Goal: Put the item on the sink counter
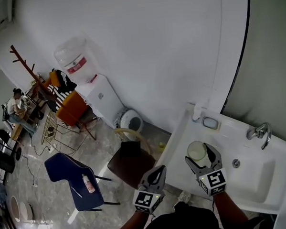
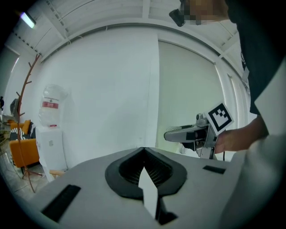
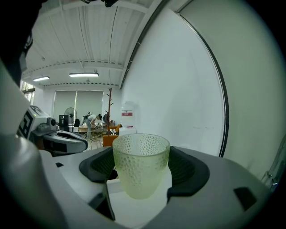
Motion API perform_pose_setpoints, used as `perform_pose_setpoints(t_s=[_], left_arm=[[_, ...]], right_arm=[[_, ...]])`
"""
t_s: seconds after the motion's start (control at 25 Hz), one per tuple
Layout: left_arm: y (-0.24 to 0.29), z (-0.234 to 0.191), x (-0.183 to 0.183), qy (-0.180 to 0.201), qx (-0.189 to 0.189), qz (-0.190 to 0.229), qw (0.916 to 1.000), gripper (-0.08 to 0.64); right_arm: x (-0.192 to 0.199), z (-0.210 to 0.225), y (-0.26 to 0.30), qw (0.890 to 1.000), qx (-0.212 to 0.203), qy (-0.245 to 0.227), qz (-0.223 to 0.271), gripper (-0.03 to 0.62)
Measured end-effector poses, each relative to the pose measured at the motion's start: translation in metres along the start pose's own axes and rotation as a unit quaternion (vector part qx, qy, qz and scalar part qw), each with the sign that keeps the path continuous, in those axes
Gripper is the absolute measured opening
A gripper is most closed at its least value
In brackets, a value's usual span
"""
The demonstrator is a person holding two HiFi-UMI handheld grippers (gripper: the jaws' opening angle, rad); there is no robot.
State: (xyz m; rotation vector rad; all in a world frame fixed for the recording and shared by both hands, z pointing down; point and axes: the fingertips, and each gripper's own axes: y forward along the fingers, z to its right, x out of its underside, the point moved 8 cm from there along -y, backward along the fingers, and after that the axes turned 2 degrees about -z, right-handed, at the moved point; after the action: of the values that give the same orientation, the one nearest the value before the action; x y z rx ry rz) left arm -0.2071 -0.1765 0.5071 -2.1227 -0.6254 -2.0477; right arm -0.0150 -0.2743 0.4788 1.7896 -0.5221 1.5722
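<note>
Within the right tool point(image 1: 199, 153), a dimpled, tapered, translucent cup point(image 3: 140, 165).

Your head camera looks steeply down onto the sink counter point(image 1: 182, 138), with the left gripper point(image 1: 160, 169) and right gripper point(image 1: 201, 154) low in frame. Each gripper's camera sits close behind its own jaws, facing roughly level toward the white wall point(image 2: 103, 98); each catches the other gripper and the water dispenser point(image 2: 50, 129).

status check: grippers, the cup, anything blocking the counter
Left gripper shut, empty. Right gripper shut on glass cup, upright, over the sink counter left of the basin. Soap dish beyond it, apart; no blocker in view.
</note>
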Motion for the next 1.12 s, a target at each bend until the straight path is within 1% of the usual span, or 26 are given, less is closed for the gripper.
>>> perform_pose_setpoints(t_s=[0.16, 0.36, 0.52, 0.72, 0.88, 1.12], left_arm=[[0.028, -0.004, -0.012, 0.004, 0.003, 0.010, 0.9999, 0.015], [0.052, -0.010, -0.019, 0.009, 0.007, 0.005, 0.9999, 0.015], [0.065, -0.020, -0.016, 0.005, 0.019, 0.002, 0.9998, 0.015], [0.082, -0.038, -0.011, 0.006, 0.033, -0.018, 0.9993, 0.015], [0.096, -0.056, -0.015, 0.007, 0.050, -0.019, 0.9985, 0.015], [0.113, -0.074, -0.013, 0.013, 0.071, -0.029, 0.9969, 0.015]], right_arm=[[0.010, 0.023, 0.017, 1.000, 0.005, 0.007, -0.008, 0.380], [0.025, 0.042, 0.035, 1.000, 0.012, 0.006, -0.020, 0.380], [0.035, 0.050, 0.049, 0.999, 0.019, 0.006, -0.034, 0.380], [0.036, 0.056, 0.059, 0.998, 0.034, 0.004, -0.047, 0.380], [0.036, 0.060, 0.074, 0.998, 0.051, 0.016, -0.044, 0.380], [0.072, 0.072, 0.104, 0.995, 0.068, -0.007, -0.068, 0.380]])
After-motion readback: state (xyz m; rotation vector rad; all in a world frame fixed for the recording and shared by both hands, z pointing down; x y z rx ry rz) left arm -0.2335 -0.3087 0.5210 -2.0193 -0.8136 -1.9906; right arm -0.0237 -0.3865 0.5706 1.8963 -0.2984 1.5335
